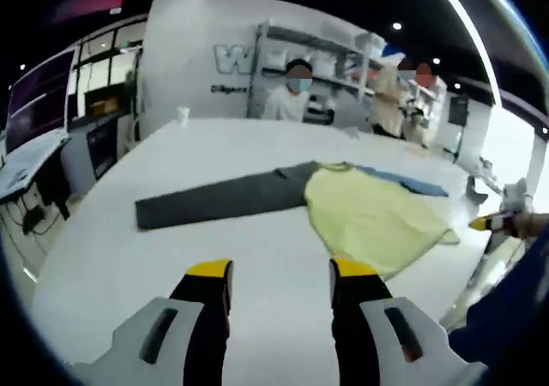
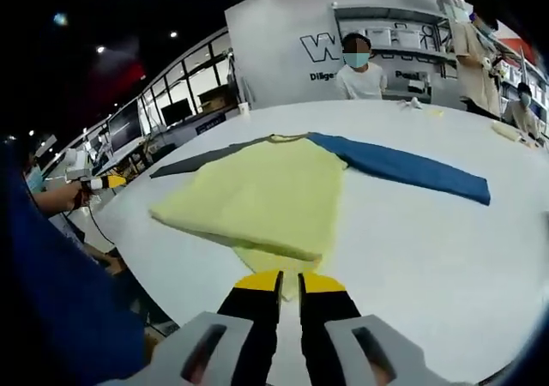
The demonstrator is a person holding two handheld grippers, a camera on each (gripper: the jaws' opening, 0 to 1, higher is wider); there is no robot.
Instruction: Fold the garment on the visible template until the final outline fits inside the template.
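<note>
A garment with a pale yellow body [image 2: 266, 197], a blue sleeve [image 2: 403, 170] and a dark grey sleeve [image 2: 202, 159] lies spread on the white table [image 2: 429, 249]. Its near part is doubled over in a fold. My right gripper [image 2: 290, 281] is shut, its yellow tips right at the near yellow edge; whether any cloth is pinched is unclear. In the left gripper view the yellow body [image 1: 373, 219] and the grey sleeve [image 1: 219, 199] lie ahead. My left gripper [image 1: 281, 270] is open over bare table, short of the garment. The right gripper [image 1: 493, 223] shows at the table's right edge.
A person in white [image 2: 360, 73] stands behind the far edge of the table, and others stand by shelves [image 1: 403, 81]. A hand holds the left gripper [image 2: 99, 183] at the table's left rim. Desks with monitors [image 1: 34, 111] line the side.
</note>
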